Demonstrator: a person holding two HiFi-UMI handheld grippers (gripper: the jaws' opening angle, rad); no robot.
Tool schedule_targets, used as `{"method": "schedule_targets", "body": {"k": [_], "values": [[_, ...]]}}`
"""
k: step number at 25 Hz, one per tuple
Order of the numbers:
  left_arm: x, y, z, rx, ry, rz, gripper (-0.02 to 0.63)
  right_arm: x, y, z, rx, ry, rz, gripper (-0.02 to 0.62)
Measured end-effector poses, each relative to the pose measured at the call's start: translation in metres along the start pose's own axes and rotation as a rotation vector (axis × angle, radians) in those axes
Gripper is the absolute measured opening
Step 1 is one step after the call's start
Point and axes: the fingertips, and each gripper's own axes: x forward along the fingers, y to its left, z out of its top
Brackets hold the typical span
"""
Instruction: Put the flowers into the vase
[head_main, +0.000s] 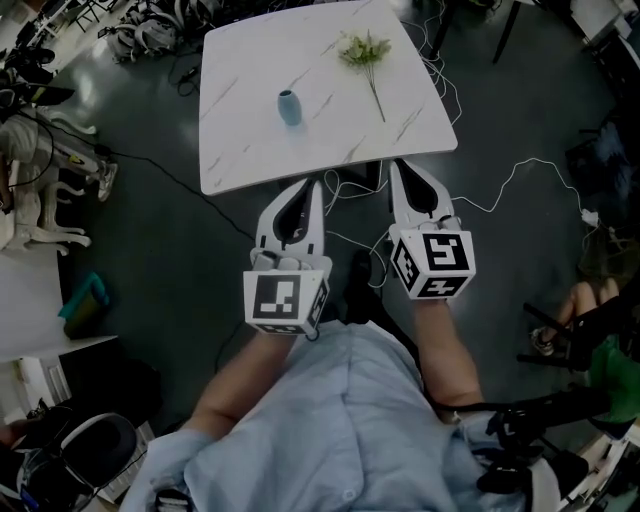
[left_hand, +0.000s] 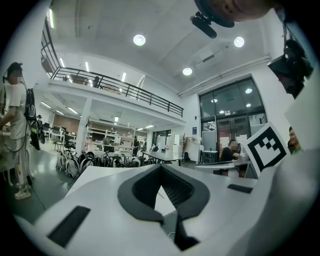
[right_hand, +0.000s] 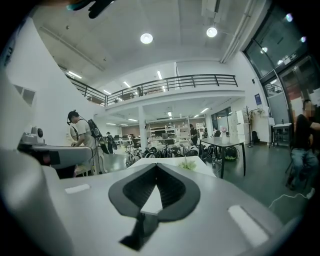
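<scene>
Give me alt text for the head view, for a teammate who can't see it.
The left tongs and right tongs are shut and empty, side by side at the near edge of a white table. On it a blue vase stands; the flowers lie apart, to its right.

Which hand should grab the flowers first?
Probably the right: the right gripper is nearest the stem end of the flowers on the table, while the left gripper lines up with the blue vase instead.

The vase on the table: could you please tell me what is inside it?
Nothing sticks out of the vase; the flowers lie apart on the table. Its inside is too small to see.
</scene>
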Motion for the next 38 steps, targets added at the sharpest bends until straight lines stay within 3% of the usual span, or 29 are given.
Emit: {"method": "schedule_targets", "body": {"k": [9,16,26,38], "values": [[0.084,-0.009,0.018,0.021,-0.013,0.044,0.005,0.065,-0.056,0.013,0.004,0.025,0.065,0.002],[0.114,-0.015,0.034,0.043,-0.038,0.071,0.005,0.095,-0.074,0.02,0.003,0.035,0.116,0.002],[0.143,0.012,0.027,0.029,-0.034,0.095,0.005,0.139,-0.093,0.014,-0.002,0.072,0.097,0.002],[0.207,0.069,0.017,-0.002,0.017,0.035,0.005,0.228,-0.116,-0.016,-0.012,0.192,0.021,0.015]]}}
